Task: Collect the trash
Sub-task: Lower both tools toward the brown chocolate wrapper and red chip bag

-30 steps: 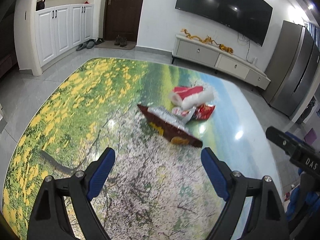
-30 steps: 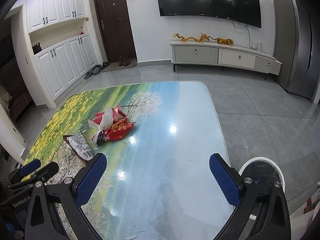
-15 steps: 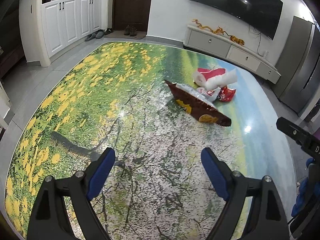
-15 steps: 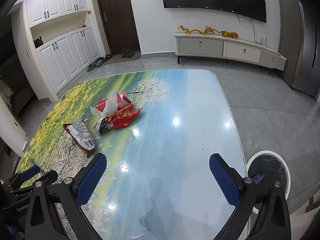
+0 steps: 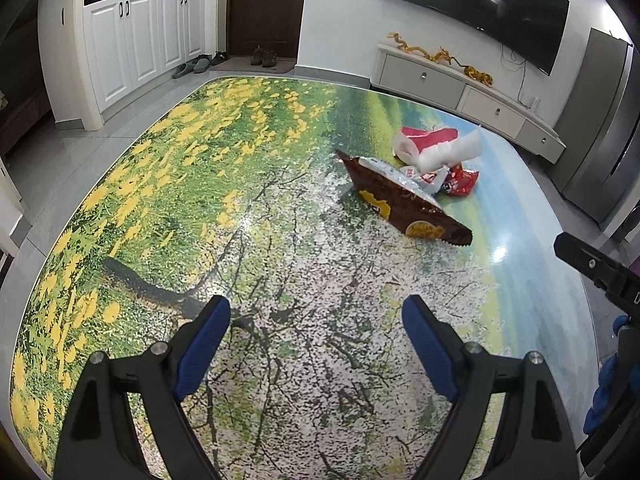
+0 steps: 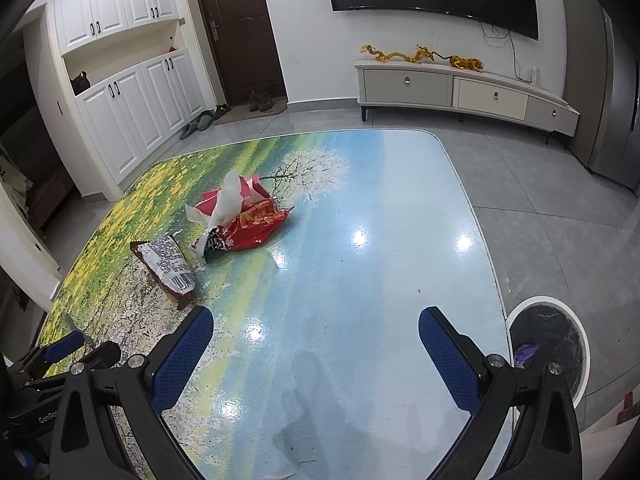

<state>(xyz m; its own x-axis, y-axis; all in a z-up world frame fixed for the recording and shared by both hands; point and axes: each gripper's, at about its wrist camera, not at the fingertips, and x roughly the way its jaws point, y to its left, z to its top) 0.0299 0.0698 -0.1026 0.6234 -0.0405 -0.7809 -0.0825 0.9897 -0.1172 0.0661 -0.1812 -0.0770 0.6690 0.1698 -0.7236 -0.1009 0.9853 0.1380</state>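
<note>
From the right wrist view I count one brown wrapper [image 6: 166,268] at left, one red-and-white wrapper pile [image 6: 244,216] mid-frame on the table [image 6: 380,208], and one bin [image 6: 552,340] lower right. Both my left gripper [image 5: 316,332] and right gripper [image 6: 316,344] are spread, empty, with the trash well beyond their fingers.

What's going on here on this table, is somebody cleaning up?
A person holds a two-finger gripper in each hand over the landscape-print table. The left gripper and right gripper both have their jaws wide open and empty. The trash lies untouched: a brown snack wrapper, a red wrapper and crumpled white tissue. A lined bin waits beside the table.
</note>
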